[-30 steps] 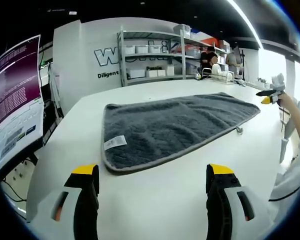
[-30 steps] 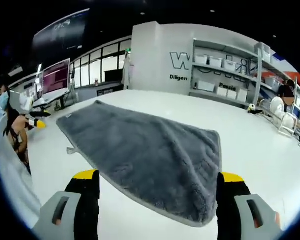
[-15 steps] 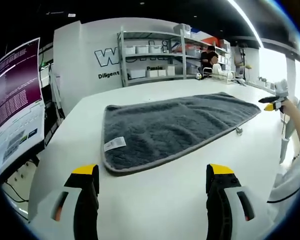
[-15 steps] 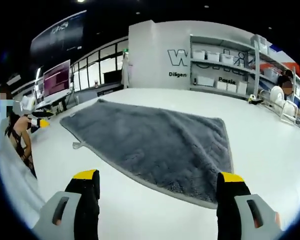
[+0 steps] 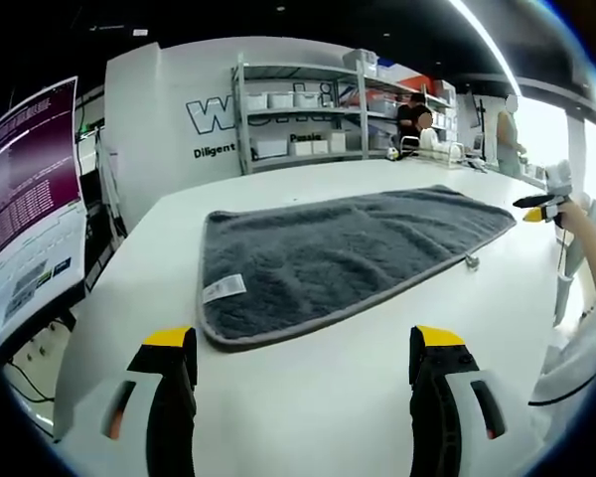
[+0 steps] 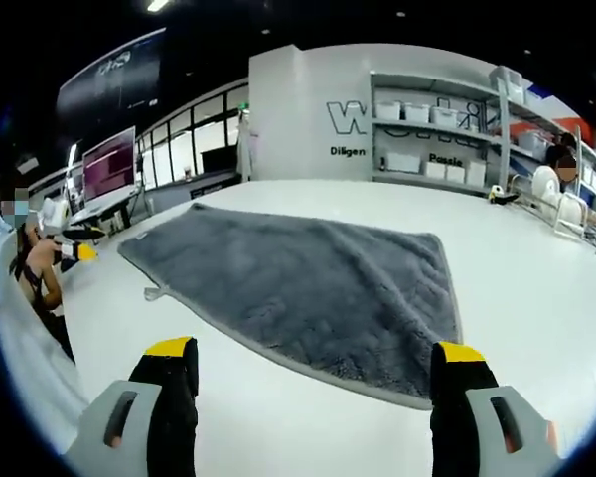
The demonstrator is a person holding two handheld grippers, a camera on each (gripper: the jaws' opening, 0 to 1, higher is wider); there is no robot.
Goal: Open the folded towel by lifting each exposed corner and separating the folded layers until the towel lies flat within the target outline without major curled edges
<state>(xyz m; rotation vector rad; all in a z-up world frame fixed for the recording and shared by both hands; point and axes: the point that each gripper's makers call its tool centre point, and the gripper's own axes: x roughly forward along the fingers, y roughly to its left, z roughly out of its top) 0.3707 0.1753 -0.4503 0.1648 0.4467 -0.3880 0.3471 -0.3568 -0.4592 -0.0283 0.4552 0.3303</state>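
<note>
Just one grey towel (image 5: 348,253) flat on table (image 5: 308,397), both grippers' fingers (image 5: 171,397) spread.

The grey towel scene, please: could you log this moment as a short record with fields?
towel: grey towel spread on the white table, apparently flat
label: white tag near its corner by the left gripper
loop: small hanging loop off one edge
left gripper: open, above bare table, short of the towel
right gripper: open, short of the towel edge
background: shelving unit, monitor

Grey towel (image 5: 338,248) (image 6: 298,278) spread flat on white table, white label near one corner.
</note>
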